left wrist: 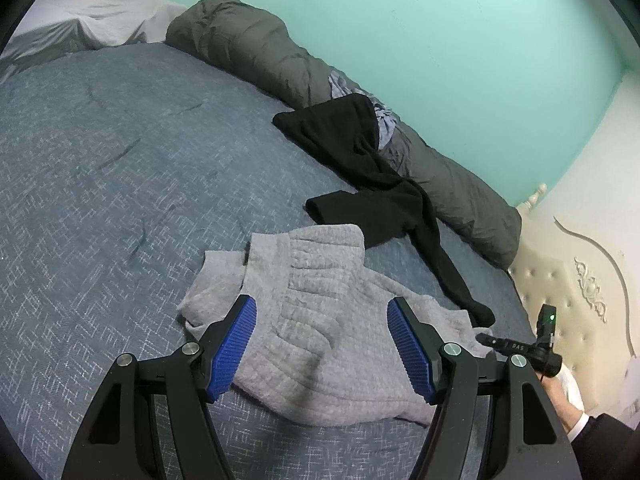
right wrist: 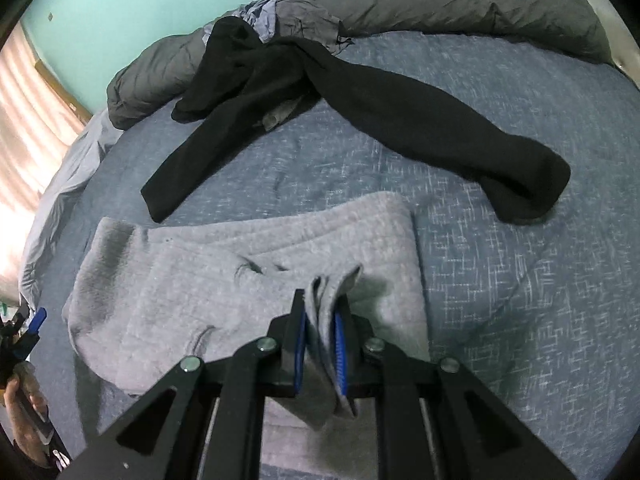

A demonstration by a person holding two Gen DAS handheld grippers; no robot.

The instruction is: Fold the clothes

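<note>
I am working over a bed covered by a blue patterned bedspread (left wrist: 120, 168), which is filling most of both views. Along its far edge, against the turquoise wall (left wrist: 440, 40), a long dark grey rolled duvet (left wrist: 248, 44) is lying. A black garment (right wrist: 360, 92) is sprawling across the bedspread in front of it, its upper part resting against the duvet and its two long ends reaching out towards me. Nearer, the grey knitted garment (left wrist: 320, 300) is lying rumpled on the bedspread, just beside the black one and slightly overlapping one of its ends in the left wrist view. My left gripper (left wrist: 322, 348) is hovering above this grey garment with its blue pads standing wide apart and nothing between them. My right gripper (right wrist: 320, 344) is pinching a bunched fold of the same grey garment, its pads nearly together with the cloth standing up between them.
</note>
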